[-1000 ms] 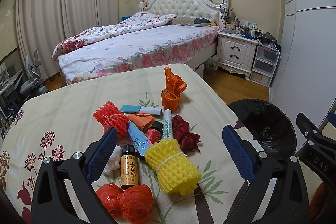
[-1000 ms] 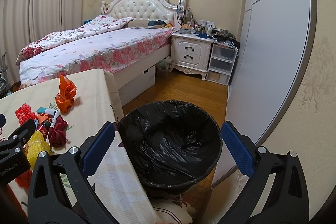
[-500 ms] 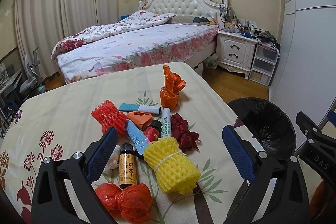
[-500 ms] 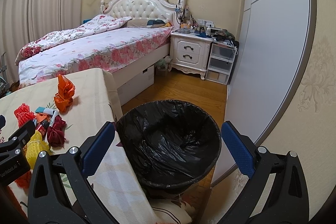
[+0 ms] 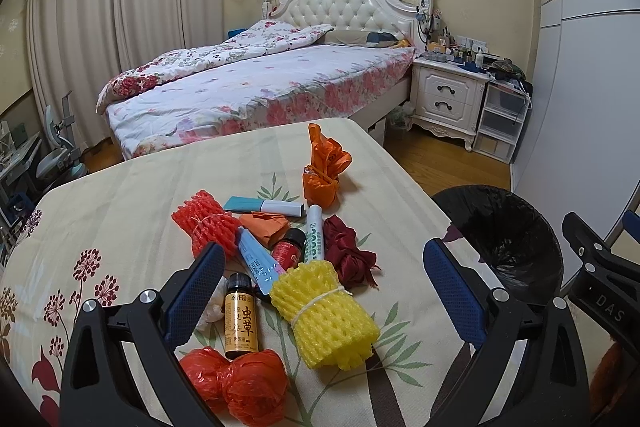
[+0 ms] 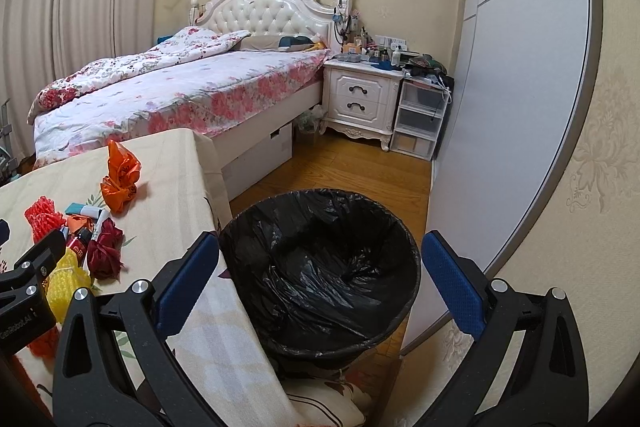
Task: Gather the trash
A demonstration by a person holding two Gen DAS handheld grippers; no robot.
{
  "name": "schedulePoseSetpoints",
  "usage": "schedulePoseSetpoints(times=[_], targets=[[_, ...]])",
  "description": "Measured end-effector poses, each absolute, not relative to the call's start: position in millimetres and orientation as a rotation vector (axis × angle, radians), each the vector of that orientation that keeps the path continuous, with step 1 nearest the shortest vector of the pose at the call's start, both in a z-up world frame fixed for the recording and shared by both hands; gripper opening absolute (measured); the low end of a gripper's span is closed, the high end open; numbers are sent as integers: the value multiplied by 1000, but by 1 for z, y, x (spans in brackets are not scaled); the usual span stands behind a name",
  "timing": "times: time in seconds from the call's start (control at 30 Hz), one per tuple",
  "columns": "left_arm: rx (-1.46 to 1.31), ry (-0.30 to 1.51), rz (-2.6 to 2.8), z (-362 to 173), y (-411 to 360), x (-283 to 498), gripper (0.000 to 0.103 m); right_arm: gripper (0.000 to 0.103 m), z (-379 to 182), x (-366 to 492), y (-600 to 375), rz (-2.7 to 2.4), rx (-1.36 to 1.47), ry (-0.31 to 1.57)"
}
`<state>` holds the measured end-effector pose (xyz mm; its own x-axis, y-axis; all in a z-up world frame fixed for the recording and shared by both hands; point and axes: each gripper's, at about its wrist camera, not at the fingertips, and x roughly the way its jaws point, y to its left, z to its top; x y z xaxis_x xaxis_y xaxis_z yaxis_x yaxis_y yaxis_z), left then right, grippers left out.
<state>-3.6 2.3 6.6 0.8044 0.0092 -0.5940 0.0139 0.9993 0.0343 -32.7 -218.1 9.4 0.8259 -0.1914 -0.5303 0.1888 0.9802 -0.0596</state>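
Observation:
A pile of trash lies on the cloth-covered table (image 5: 120,203): a yellow foam net (image 5: 324,311), a red foam net (image 5: 204,225), a brown bottle (image 5: 239,319), a red bag (image 5: 236,383), a dark red wrapper (image 5: 348,255), an orange bag (image 5: 324,171) and tubes. My left gripper (image 5: 320,291) is open and empty, hovering above the yellow net and bottle. My right gripper (image 6: 320,283) is open and empty above the black-lined bin (image 6: 320,267). The bin also shows in the left wrist view (image 5: 504,227), off the table's right edge.
A bed (image 5: 256,87) stands beyond the table, with a white nightstand (image 5: 448,99) and plastic drawers (image 5: 500,123) to its right. A wardrobe door (image 6: 520,107) runs along the right. The left gripper's body (image 6: 28,291) shows at the left edge of the right wrist view.
The left gripper has shifted slightly, so the trash pile sits a little higher in its view. The right gripper has barely moved. Both stay open.

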Motion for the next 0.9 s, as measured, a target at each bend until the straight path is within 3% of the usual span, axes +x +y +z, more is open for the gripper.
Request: schedulePoseSetpoints(times=[0.9], targets=[[38, 639, -5, 3, -2, -5, 97, 99, 4, -32, -221, -204, -4, 573]])
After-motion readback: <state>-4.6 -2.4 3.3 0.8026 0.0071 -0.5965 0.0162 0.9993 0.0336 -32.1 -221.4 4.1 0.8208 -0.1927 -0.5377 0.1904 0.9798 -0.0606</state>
